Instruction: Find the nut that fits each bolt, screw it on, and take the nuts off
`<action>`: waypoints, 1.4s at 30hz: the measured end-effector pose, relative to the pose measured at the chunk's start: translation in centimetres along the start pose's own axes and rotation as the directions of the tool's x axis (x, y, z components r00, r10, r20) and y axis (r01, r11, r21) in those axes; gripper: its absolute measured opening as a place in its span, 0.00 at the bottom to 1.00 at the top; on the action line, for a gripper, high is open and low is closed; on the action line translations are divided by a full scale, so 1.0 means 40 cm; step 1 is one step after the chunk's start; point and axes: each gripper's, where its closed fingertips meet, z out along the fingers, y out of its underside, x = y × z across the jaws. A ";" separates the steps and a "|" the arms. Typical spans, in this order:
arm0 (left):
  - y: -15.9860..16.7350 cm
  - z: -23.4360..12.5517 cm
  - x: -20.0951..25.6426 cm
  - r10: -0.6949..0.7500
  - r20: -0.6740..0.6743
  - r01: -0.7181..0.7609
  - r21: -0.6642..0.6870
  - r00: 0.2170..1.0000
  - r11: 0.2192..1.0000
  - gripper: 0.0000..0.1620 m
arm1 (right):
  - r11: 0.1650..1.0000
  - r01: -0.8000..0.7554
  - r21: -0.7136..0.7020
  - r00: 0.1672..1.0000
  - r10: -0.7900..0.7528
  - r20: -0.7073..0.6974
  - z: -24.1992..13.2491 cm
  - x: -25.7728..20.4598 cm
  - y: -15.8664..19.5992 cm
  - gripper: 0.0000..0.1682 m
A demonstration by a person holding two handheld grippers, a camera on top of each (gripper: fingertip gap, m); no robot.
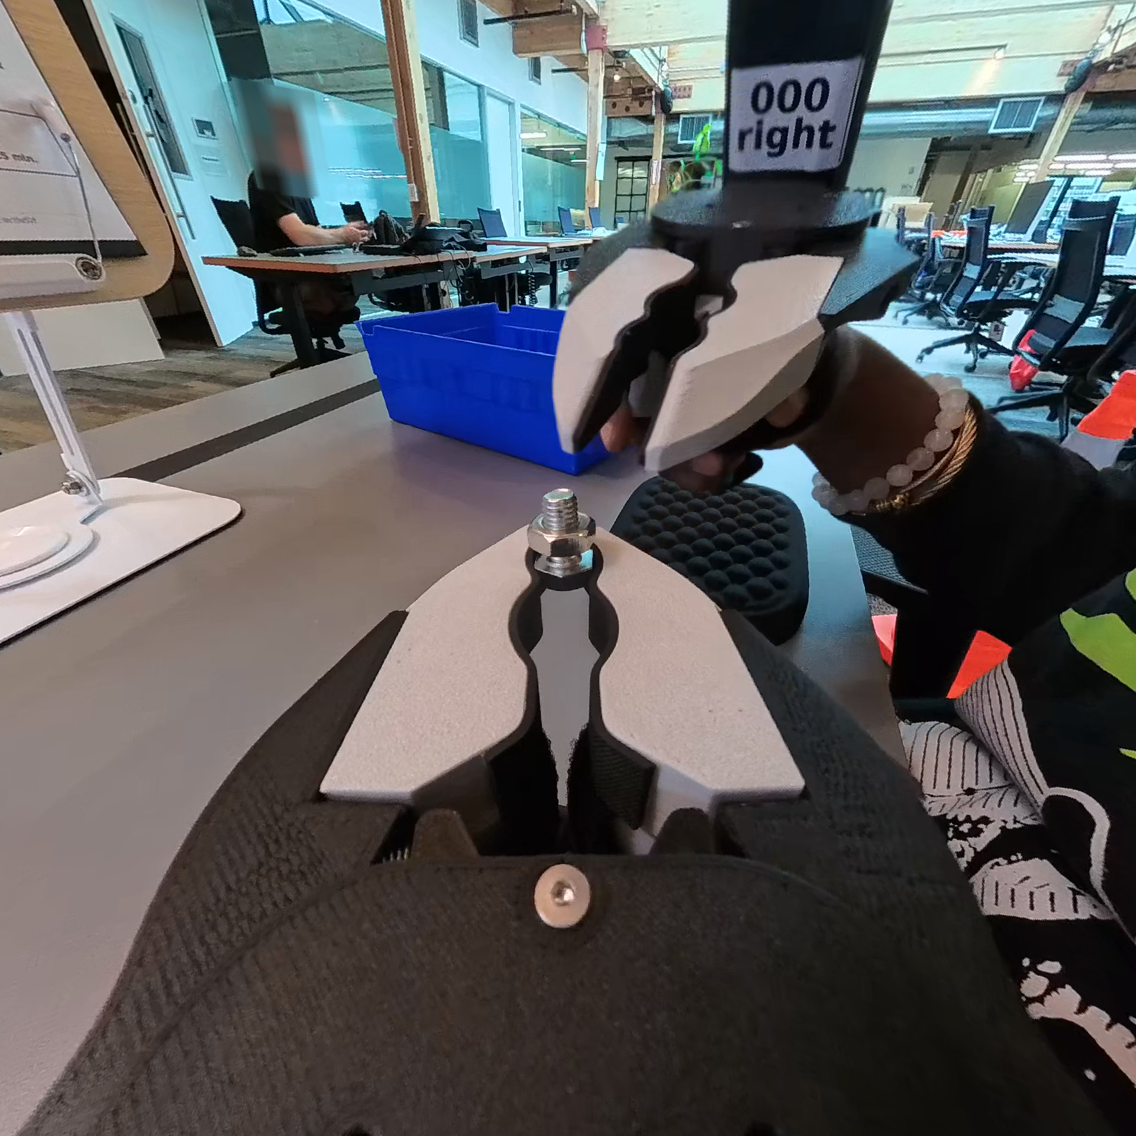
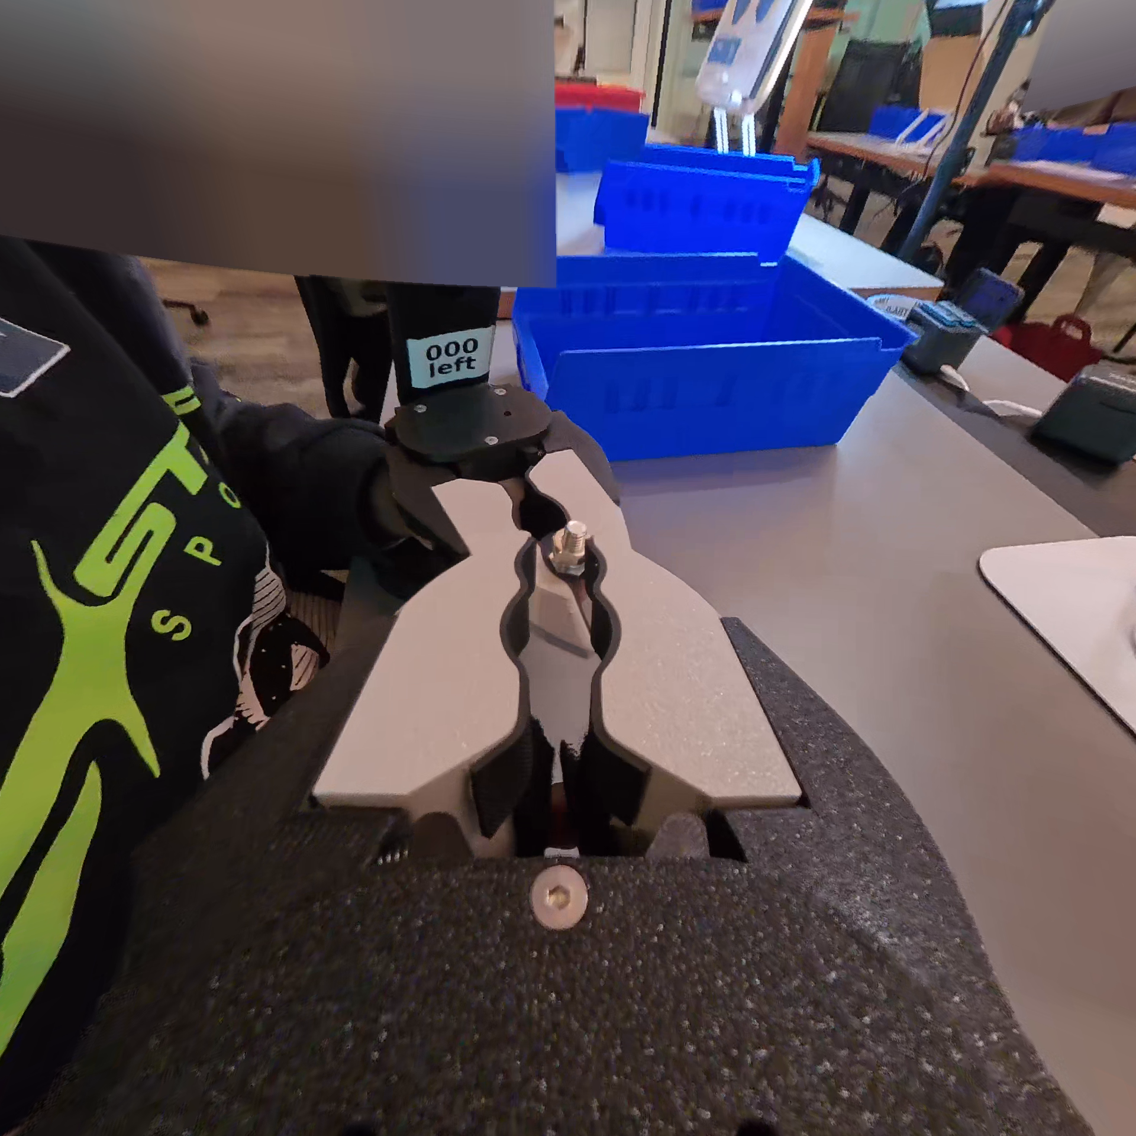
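Grey bench (image 1: 307,553), smooth. Left tongs (image 1: 560,562) clenched on bolt (image 1: 558,505), bright threaded steel, long axis upright, tip up; hex nut (image 1: 560,533) threaded on. Right tongs (image 1: 608,439) released, raised above, apart.

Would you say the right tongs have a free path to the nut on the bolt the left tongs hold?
Probably yes: the nut sits exposed above the left tongs, with the right tongs open above.
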 end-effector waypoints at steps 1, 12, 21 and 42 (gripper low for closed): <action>0.000 0.000 0.000 0.001 0.000 -0.001 0.000 1.000 1.000 0.06 | 1.000 0.009 -0.025 1.000 -0.009 -0.003 0.008 0.002 0.001 0.09; 0.001 0.000 0.003 0.014 -0.001 -0.014 -0.004 1.000 1.000 0.06 | 0.991 0.058 -0.117 0.998 -0.059 -0.011 0.038 0.008 0.012 0.06; -0.002 0.002 0.003 0.020 0.008 -0.020 0.006 1.000 1.000 0.14 | 0.996 0.031 -0.086 0.999 -0.034 -0.033 0.019 0.018 0.008 0.04; -0.009 0.000 -0.015 -0.036 0.037 0.035 0.037 0.999 0.999 0.30 | 0.872 -0.488 0.050 0.287 0.214 -0.934 -0.796 0.688 0.294 0.04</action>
